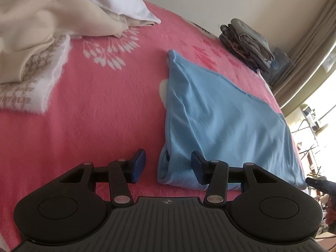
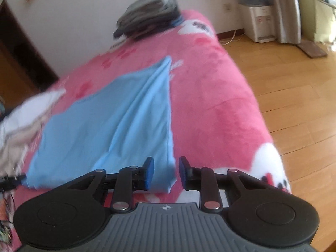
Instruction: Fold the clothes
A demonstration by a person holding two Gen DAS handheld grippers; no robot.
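Observation:
A light blue garment [image 1: 220,121] lies folded flat on the pink bed blanket [image 1: 105,109]. My left gripper [image 1: 168,167] is open over its near left corner, one blue pad on the blanket side and the other over the cloth. In the right wrist view the same blue garment [image 2: 117,113] stretches away from me. My right gripper [image 2: 166,173] is open at its near right corner, with the cloth edge between the blue pads. Nothing is held by either gripper.
A heap of cream and white clothes [image 1: 42,31] lies at the far left of the bed. A stack of folded grey clothes [image 1: 245,42] sits by the wall. The bed edge drops to a wooden floor [image 2: 294,84] on the right, with a white appliance [image 2: 260,23] beyond.

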